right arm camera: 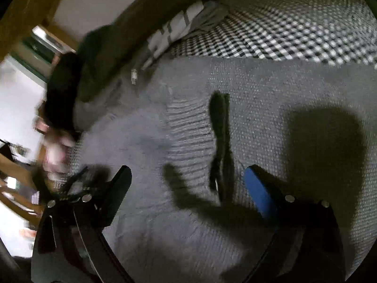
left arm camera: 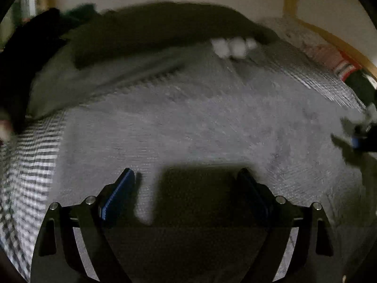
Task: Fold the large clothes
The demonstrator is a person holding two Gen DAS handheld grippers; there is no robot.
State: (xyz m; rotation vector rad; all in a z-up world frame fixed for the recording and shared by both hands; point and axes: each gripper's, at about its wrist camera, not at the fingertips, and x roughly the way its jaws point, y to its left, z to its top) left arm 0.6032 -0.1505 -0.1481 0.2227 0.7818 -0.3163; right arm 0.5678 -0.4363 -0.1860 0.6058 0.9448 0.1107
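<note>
Grey garment: a large grey knitted garment lies spread over the black-and-white checked bedcover, filling the middle of both wrist views; a ribbed band and a dark drawstring-like strip lie on it.
Behind it: a dark olive-green cloth is heaped at the far edge, with a grey-and-white striped piece tucked beside it.
Left gripper: jaws spread wide, nothing between the blue pads, low over the grey knit.
Right gripper: also wide open and holding nothing, above the ribbed band and the strip.
Stage, as I judge it: between grasps, no edge taken yet.
Risk, blur: both views are smeared, so an edge may be misjudged and the pads close on bare knit or on two layers.
Risk, strip: it lies close to the right pads and could be pinched with the fabric, dragging the fold crooked.
Risk, heap: a far edge may catch the olive cloth.
</note>
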